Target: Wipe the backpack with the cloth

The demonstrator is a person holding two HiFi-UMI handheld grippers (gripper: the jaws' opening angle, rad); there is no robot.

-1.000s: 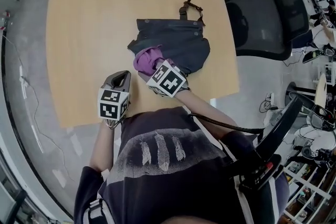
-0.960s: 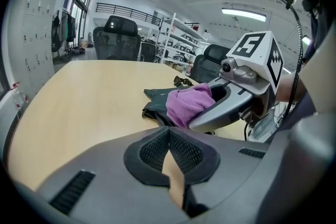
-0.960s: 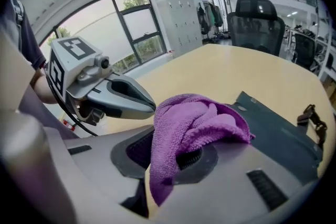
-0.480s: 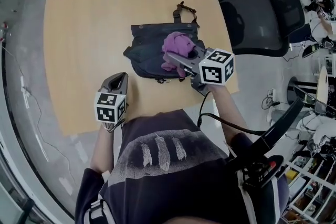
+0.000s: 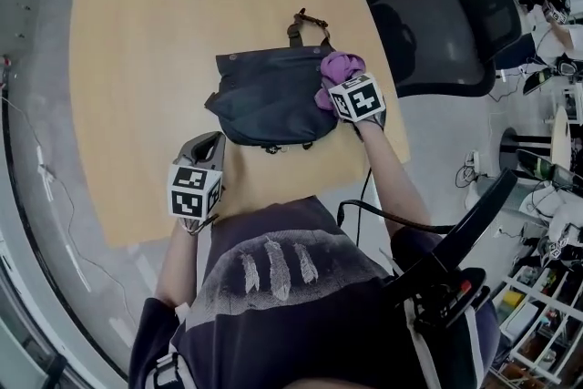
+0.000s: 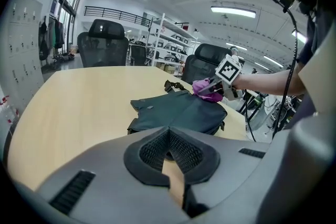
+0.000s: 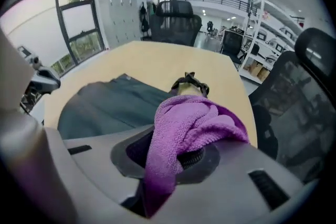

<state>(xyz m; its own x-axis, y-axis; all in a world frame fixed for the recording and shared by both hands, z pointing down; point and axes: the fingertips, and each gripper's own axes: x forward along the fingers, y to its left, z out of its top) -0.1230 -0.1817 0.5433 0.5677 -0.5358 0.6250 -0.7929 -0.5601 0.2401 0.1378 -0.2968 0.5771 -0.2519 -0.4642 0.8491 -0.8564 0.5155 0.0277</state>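
Note:
A dark grey backpack (image 5: pixel 269 96) lies flat on the wooden table (image 5: pixel 137 50), its strap loop (image 5: pixel 306 21) pointing away from me. My right gripper (image 5: pixel 333 85) is shut on a bunched purple cloth (image 5: pixel 340 66) at the backpack's right edge. In the right gripper view the cloth (image 7: pixel 191 123) spills over the right gripper (image 7: pixel 173 160), with the backpack (image 7: pixel 110 105) beyond. My left gripper (image 5: pixel 209 143) rests shut and holding nothing near the table's front edge, apart from the bag. From the left gripper (image 6: pixel 169 147) I see the backpack (image 6: pixel 178 113) and the cloth (image 6: pixel 206 89).
A black mesh office chair (image 5: pixel 455 23) stands right beside the table's right edge. A black cable (image 5: pixel 401 219) runs from the right gripper toward my body. The table's front edge (image 5: pixel 273 196) is just below the bag. More chairs and shelves stand in the background.
My right gripper has swept the cloth from the backpack's near-left part, over its middle, to its right edge. The left gripper has stayed put.

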